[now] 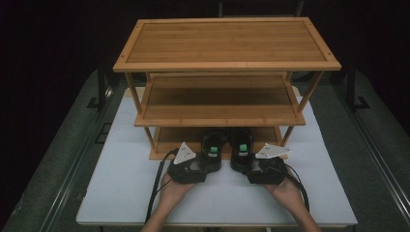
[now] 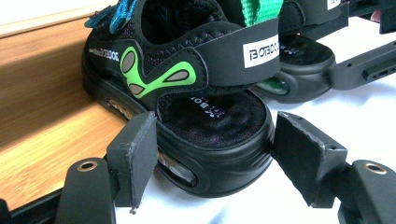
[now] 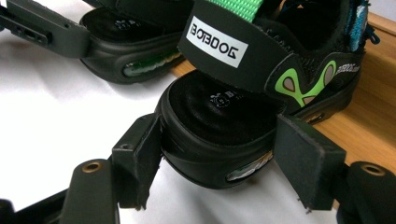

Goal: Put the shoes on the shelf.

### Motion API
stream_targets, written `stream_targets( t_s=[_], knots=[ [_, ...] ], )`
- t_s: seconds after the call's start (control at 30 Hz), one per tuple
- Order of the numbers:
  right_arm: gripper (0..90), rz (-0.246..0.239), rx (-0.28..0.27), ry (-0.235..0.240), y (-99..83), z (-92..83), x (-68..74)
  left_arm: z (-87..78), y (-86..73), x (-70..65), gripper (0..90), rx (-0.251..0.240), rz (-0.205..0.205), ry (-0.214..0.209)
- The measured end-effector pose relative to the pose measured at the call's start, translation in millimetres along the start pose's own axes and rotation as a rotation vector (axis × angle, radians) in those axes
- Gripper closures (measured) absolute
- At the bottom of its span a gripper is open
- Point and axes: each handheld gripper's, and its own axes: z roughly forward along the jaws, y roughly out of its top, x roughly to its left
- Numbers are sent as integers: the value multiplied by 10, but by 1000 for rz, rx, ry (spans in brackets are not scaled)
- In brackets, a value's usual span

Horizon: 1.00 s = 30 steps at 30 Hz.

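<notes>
Sandals, two of them, black with green marks, sit side by side with their toes on the bottom board of a wooden shelf rack (image 1: 227, 46) and their heels out over the white counter (image 1: 121, 183). The left sandal (image 1: 213, 147) has its heel between the jaws of the left hand-held gripper (image 1: 196, 166); in the left gripper view the sandal (image 2: 196, 107) shows one pad (image 2: 135, 154) touching the sole's side and the other pad standing just off it, so the jaws are spread around the heel, not pinching it. The right sandal (image 1: 241, 150) lies the same way at the right hand-held gripper (image 1: 261, 169); in the right gripper view its heel (image 3: 224, 121) sits between two spread pads, both close against the sole, though I cannot tell whether they press it. The rack has three boards, one above another. Two hands come in from the near edge, one on each gripper
</notes>
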Motion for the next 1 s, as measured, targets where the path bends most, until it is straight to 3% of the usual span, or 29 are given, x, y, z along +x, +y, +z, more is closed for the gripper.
stream_targets(
  t_s=[0.53, 0.73, 0.87, 0.93, 1.0],
  knots=[
    [342, 22, -23, -29, 50, 100, 16, 108, 28, -45, 346, -26, -3, 9],
    [373, 26, -33, -57, 32, 84, 68, 61, 31, -96, 356, -13, 21, 20],
    [376, 36, -22, -103, 7, 67, 137, 10, 17, -134, 356, 1, 32, 55],
    [400, 52, -18, -124, -9, 51, 164, -20, -2, -151, 412, 3, 34, 72],
    [493, 56, -50, -137, -31, 9, 209, -31, -20, -169, 480, 11, 37, 62]
  ],
)
